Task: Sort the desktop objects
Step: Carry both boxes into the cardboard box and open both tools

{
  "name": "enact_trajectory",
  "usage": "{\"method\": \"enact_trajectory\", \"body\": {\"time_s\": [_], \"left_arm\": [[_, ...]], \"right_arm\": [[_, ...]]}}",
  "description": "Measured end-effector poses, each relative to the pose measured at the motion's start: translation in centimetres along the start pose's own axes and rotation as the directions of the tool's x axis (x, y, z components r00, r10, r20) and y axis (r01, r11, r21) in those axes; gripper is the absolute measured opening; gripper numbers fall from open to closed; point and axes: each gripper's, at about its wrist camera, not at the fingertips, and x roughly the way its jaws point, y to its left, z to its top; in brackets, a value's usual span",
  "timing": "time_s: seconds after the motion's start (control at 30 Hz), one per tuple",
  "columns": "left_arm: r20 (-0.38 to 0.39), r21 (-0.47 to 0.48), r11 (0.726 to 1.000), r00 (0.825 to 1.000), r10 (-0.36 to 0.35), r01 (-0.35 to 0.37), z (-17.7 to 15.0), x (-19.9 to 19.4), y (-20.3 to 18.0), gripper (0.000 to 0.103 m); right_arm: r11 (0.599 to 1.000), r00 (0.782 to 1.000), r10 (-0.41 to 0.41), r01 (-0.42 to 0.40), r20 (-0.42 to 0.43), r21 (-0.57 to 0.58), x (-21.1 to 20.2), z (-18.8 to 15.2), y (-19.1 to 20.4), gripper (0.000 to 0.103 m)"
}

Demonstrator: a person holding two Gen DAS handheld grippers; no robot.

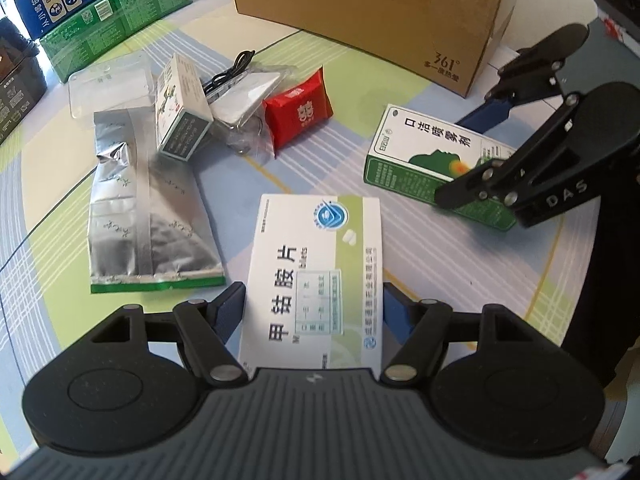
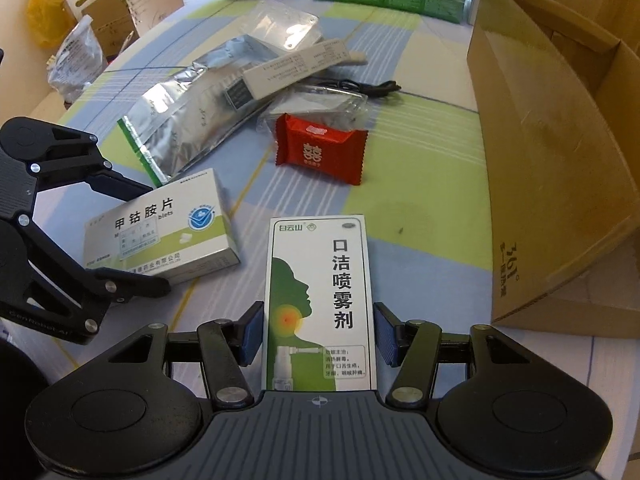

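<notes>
While my left gripper pinches the tablet box, its near end hidden, my right gripper straddles the spray box; contact there is unclear.

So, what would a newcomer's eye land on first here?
Two medicine boxes up front: the white tablet box sits between the left gripper's jaws, the green-and-white spray box between the right gripper's. Beyond them a bright red packet lies mid-table near a silver foil pouch, with an open cardboard box to its right.
</notes>
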Motion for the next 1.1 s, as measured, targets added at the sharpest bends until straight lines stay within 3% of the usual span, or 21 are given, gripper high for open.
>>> {"method": "enact_trajectory", "body": {"time_s": [0.33, 0.63, 0.83, 1.1], "left_arm": [[-0.003, -0.038, 0.999, 1.0, 0.029, -0.029, 0.2, 0.0, -0.5, 0.067], [0.03, -0.211, 0.974, 0.996, 0.088, -0.08, 1.8, -4.5, -1.6, 0.067], [0.087, -0.311, 0.946, 0.989, 0.121, -0.089, 4.6, -8.1, -3.9, 0.067], [0.174, -0.315, 0.946, 0.975, 0.136, -0.076, 11.6, -10.3, -8.6, 0.067]], "right_arm": [[0.999, 0.998, -0.019, 0.017, 0.06, 0.035, -1.2, -0.6, 0.1, 0.053], [0.996, 0.986, -0.026, 0.011, 0.167, 0.089, -7.7, -1.5, 0.1, 0.053], [0.992, 0.961, -0.057, 0.023, 0.269, 0.128, -14.2, -1.1, -2.3, 0.053], [0.974, 0.928, -0.172, 0.111, 0.329, 0.198, -20.2, 0.5, -9.9, 0.053]]}}
